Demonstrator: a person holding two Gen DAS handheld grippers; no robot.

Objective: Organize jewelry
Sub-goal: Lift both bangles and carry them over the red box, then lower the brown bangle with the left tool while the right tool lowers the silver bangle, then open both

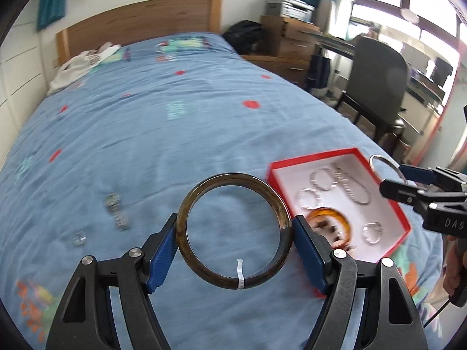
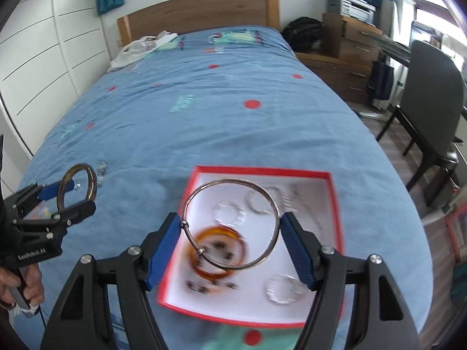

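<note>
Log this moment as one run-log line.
left gripper: holds dark brown bangle | right gripper: holds thin silver bangle | red-rimmed white box: more jewelry inside

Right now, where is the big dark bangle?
In the left wrist view, the dark bangle sits pinched in the left claw, above the blue bedspread, left of the red box.

Black hand-held gripper (image 1: 235, 233), blue pads (image 1: 162, 258)

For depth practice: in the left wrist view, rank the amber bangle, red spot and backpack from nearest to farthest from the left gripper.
1. Amber bangle, in the box, right.
2. Red spot, mid-bed.
3. Backpack, beyond the bed, by the drawers.
</note>
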